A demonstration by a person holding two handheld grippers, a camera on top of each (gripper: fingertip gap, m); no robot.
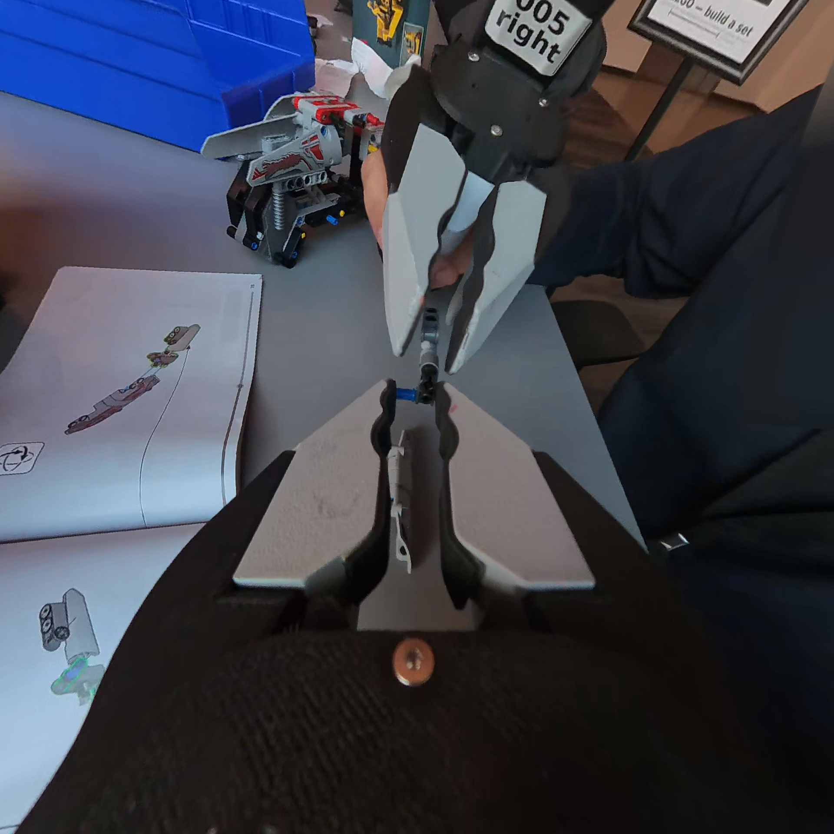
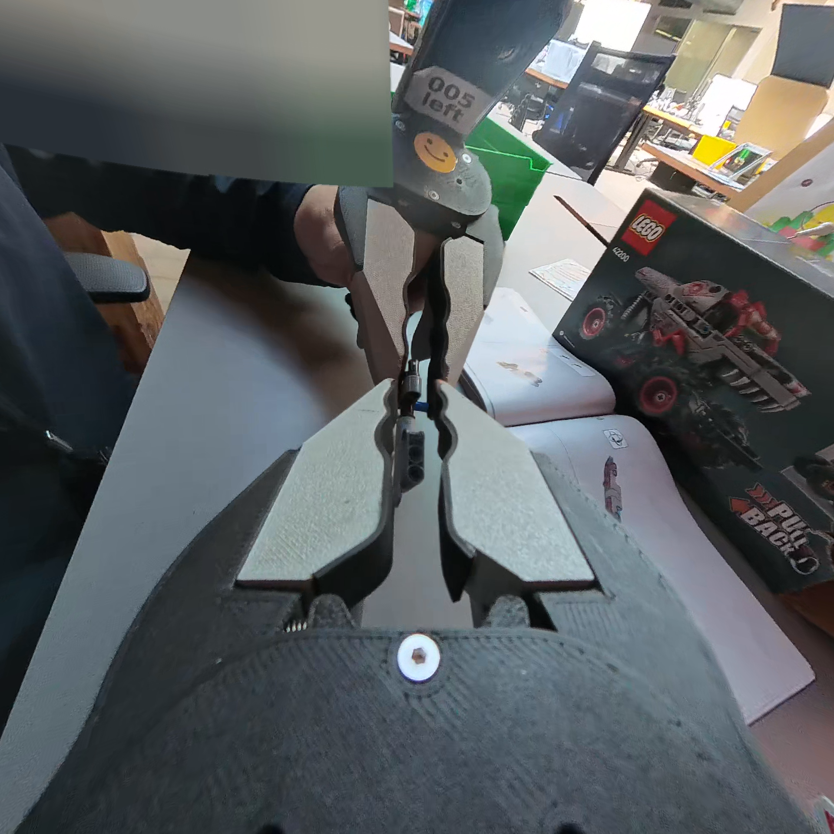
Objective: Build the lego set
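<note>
The truck (image 1: 298,180) stands half-built beyond the manual (image 1: 131,397); left gripper (image 1: 415,397) and right gripper (image 1: 426,356) both pinch a small subassembly (image 1: 428,356) midair, unattached.

Both tongs (image 1: 415,388) (image 1: 426,361) pinch one small lego assembly (image 1: 428,361) above table (image 1: 316,325).

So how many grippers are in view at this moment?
2. The left gripper enters from the bottom of the left wrist view; the right gripper faces it from above, their tips nearly meeting around a small lego assembly. None seems hidden.
</note>
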